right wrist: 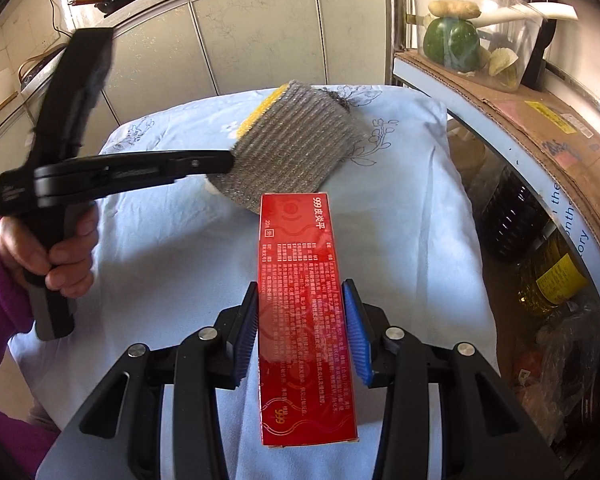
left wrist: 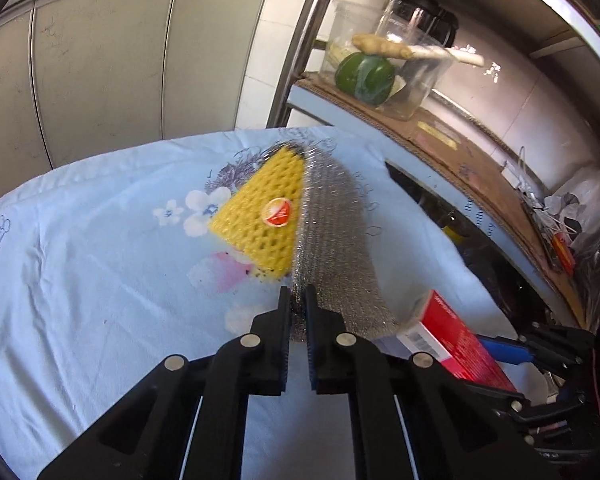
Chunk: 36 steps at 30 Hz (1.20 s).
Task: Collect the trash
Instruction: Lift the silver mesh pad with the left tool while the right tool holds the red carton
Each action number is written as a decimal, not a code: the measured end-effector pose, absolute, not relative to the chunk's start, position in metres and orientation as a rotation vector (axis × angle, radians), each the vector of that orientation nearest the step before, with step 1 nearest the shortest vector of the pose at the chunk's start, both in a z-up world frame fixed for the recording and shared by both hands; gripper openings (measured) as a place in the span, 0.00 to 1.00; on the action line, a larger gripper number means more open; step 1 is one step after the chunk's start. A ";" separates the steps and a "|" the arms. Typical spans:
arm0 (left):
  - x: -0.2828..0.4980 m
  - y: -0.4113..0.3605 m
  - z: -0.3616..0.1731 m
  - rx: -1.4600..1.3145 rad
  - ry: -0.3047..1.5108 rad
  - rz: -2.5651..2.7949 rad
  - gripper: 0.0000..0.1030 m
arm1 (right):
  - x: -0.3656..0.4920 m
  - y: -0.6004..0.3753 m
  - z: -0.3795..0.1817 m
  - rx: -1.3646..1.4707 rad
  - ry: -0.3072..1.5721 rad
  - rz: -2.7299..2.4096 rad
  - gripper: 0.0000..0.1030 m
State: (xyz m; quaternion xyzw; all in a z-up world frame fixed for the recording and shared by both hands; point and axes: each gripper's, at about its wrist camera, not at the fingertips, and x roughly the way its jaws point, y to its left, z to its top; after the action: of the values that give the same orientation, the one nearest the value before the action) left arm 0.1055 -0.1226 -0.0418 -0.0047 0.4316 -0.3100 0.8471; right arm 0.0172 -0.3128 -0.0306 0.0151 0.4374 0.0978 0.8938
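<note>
**Inspector A:** 2 pieces of trash are held at once. The silver mesh sleeve (left wrist: 332, 240), with the yellow foam net (left wrist: 272, 216) attached along its side, is pinched at its near end by the left tool (left wrist: 298, 300), whose jaws are clenched almost flat on it. It is raised at that end above the blue floral cloth (left wrist: 80, 240) on the counter.

**Inspector B:** Noted. The red carton (right wrist: 300, 300) is clamped across its width by the right tool (right wrist: 304, 320), blue pads (right wrist: 358, 344) pressed to both long sides.

**Inspector A:** The mesh is judged thin and springy, so a firm pinch should be kept and the lift made slowly, lest the foam net be shed.

**Inspector B:** Agreed. No bin is seen in either view.
</note>
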 end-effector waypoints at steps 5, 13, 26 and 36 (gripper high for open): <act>0.074 -0.105 -0.018 -0.012 0.840 -0.619 0.05 | 0.012 -0.311 -0.025 0.029 0.889 0.207 0.40; 0.020 -0.056 0.003 -0.011 0.771 -0.468 0.06 | 0.008 -0.297 -0.023 0.028 0.884 0.249 0.40; -0.047 0.008 -0.012 -0.020 0.812 -0.281 0.06 | 0.004 -0.248 -0.034 -0.028 0.916 0.348 0.40; -0.048 0.020 -0.042 -0.096 0.937 -0.270 0.14 | 0.003 -0.241 -0.039 -0.056 0.947 0.362 0.40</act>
State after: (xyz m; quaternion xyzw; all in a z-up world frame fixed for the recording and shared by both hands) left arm -0.0476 0.0201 -0.0420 -0.0459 0.4501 -0.1299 0.8823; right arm 0.0033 -0.2406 -0.0390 -0.0267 0.4536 0.1733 0.8738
